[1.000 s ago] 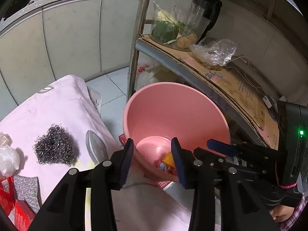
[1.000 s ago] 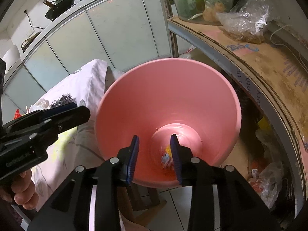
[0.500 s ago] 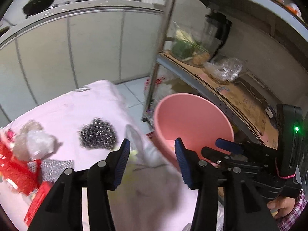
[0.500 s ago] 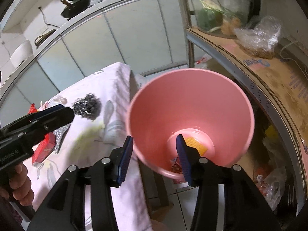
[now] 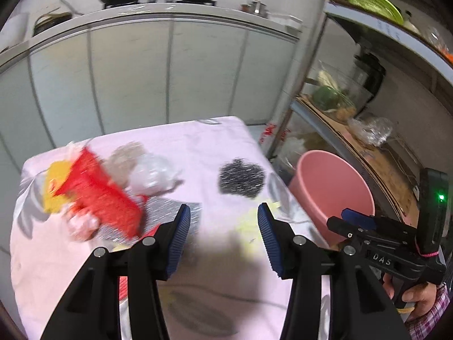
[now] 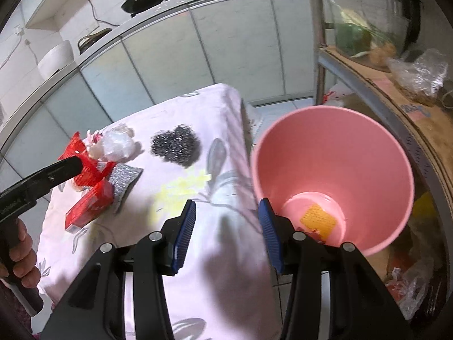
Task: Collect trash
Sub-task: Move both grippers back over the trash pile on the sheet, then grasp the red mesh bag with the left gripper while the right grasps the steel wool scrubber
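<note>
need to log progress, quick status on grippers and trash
Left gripper and right gripper open, empty. Pink bin holds scraps; steel wool and red wrappers wait on the table. Nothing blocking.

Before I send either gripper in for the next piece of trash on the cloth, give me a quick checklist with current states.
1. Left gripper empty, jaws apart: ok.
2. Right gripper empty, jaws apart: ok.
3. Pink bucket upright beside the table, mouth clear: ok.
4. Steel wool lying free on the cloth: ok.
5. Red packets separate from the silver sponge: not ok, they overlap.
6. Left wrist view sharp enough for aiming: not ok, blurred.
</note>
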### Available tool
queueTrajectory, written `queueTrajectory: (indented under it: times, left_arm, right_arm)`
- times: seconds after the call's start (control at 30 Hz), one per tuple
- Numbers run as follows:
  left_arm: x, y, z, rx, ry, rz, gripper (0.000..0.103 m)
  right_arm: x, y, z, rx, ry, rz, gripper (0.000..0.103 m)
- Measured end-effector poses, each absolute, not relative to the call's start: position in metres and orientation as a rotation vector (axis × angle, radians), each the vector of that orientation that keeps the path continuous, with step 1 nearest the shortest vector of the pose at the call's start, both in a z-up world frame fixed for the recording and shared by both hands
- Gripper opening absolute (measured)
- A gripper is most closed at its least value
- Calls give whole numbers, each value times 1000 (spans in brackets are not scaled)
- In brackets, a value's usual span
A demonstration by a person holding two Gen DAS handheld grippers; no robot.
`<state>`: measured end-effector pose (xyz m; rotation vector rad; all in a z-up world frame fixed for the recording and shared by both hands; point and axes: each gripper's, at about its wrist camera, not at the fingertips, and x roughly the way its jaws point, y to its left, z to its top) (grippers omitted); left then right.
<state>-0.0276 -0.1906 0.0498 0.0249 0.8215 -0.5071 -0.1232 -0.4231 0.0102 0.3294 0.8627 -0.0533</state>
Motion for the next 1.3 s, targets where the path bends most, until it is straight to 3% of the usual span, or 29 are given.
queueTrajectory:
  times: [0.5,0.93,1.03,1.2,1.3]
  left_arm:
    - [-15,-91,36,-143,861,-309,49]
    - [33,-95,12,-237,915,-282,49]
    - [39,-94,8,-240,902,-282,42]
    - [45,-93,5,-241,895,-300,4]
    - [41,-93,10,-217,860,-311,0]
  right_arm:
    - [-99,-380,2,306,890,62,48]
    - [-78,-367,-5,292,906,111,48]
    - [-68,-368,-5,292,901,118,48]
    - [-44,-371,-8,300,897,121,49]
    - [-29,-372,-10,301,898,115,49]
